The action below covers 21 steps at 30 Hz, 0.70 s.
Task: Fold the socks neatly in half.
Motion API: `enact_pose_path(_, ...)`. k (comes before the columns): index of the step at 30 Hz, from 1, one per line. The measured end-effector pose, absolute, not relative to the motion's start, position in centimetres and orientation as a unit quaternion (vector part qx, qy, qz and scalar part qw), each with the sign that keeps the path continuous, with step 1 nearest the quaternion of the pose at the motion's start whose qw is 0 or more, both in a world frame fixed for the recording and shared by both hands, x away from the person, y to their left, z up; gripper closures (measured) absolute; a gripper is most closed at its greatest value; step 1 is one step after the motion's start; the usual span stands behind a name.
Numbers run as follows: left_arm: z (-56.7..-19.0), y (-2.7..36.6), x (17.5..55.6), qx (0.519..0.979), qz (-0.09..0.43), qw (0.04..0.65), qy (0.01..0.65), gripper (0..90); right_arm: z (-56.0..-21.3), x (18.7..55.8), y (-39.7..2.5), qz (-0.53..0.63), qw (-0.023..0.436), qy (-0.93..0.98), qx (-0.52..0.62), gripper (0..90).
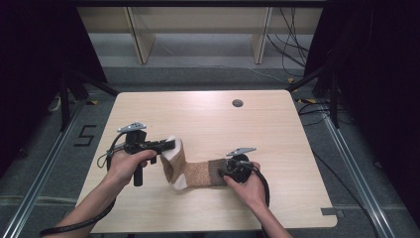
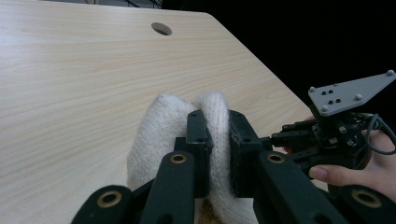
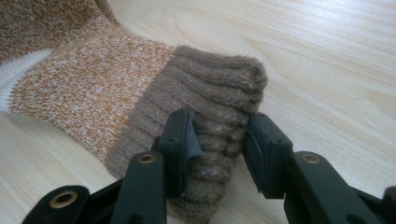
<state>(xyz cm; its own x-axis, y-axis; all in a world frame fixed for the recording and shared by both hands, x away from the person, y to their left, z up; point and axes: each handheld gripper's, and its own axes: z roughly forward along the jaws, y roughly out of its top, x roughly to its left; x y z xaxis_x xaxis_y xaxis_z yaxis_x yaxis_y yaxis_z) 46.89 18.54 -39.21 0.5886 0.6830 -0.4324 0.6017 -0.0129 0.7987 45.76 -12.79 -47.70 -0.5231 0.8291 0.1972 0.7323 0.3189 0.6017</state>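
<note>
A knitted sock lies bent on the wooden table, with a white toe, an orange-speckled leg and a brown ribbed cuff. My left gripper is shut on the white toe and holds it raised off the table; in the left gripper view the jaws pinch a fold of white knit. My right gripper is at the other end, its jaws closed on the brown cuff, which rests on the table. The right gripper and its hand also appear in the left gripper view.
A round cable hole sits near the table's far edge. Bare wood lies beyond and to both sides of the sock. Dark curtains, frame rails and floor cables surround the table.
</note>
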Motion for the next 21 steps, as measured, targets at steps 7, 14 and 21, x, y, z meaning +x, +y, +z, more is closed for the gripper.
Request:
enact_pose_path(7,-39.3,17.7,46.9,0.714,0.038,0.539,0.446,80.3,-47.8,46.0,-12.7,0.332,0.086,0.814,0.468,62.6)
enact_pose_path(14,-39.6,16.1,47.1,0.724,0.045,0.533,0.436,80.2,-47.8,46.1,-12.7,0.332,0.087,0.818,0.462,62.6)
enact_pose_path(21,-40.0,14.8,47.4,0.733,0.047,0.528,0.425,80.2,-47.8,46.1,-12.7,0.332,0.087,0.817,0.463,62.5)
